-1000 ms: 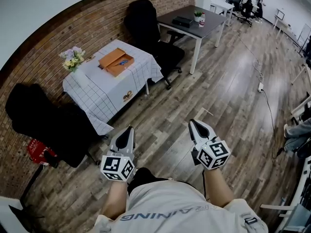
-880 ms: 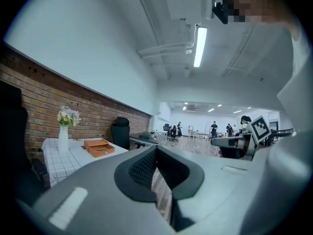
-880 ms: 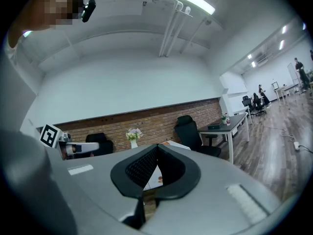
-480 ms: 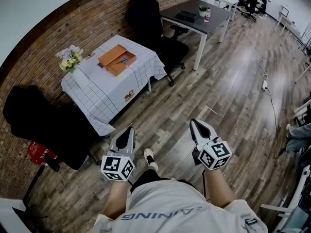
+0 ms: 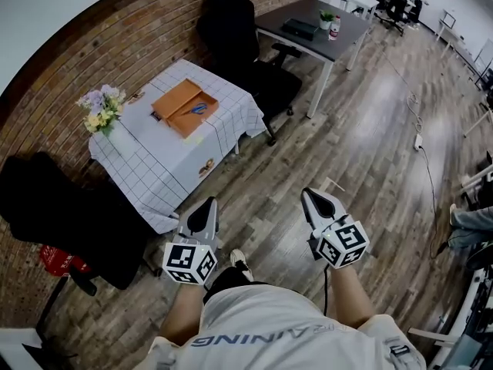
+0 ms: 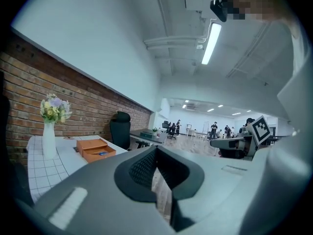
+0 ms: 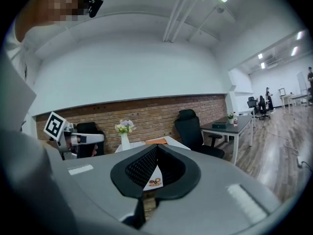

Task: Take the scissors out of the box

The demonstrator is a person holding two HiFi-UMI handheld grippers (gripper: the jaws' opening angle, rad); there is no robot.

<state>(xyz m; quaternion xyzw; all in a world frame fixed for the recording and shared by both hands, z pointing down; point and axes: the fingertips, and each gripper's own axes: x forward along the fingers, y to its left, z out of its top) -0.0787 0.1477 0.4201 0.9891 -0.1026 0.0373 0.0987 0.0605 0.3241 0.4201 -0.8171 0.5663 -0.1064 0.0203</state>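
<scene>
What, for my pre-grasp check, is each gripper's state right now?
Left gripper: closed, holding nothing.
Right gripper: closed, holding nothing.

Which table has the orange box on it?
The small table with the white checked cloth, by the brick wall. The orange box lies there near the flowers; the dark desk has none.

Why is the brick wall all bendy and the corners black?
Head view: the wide lens bows the red brick wall. Left gripper view: dark corners ring a round picture; the long ceiling lamp glares white. Right gripper view: same dark rim.
</scene>
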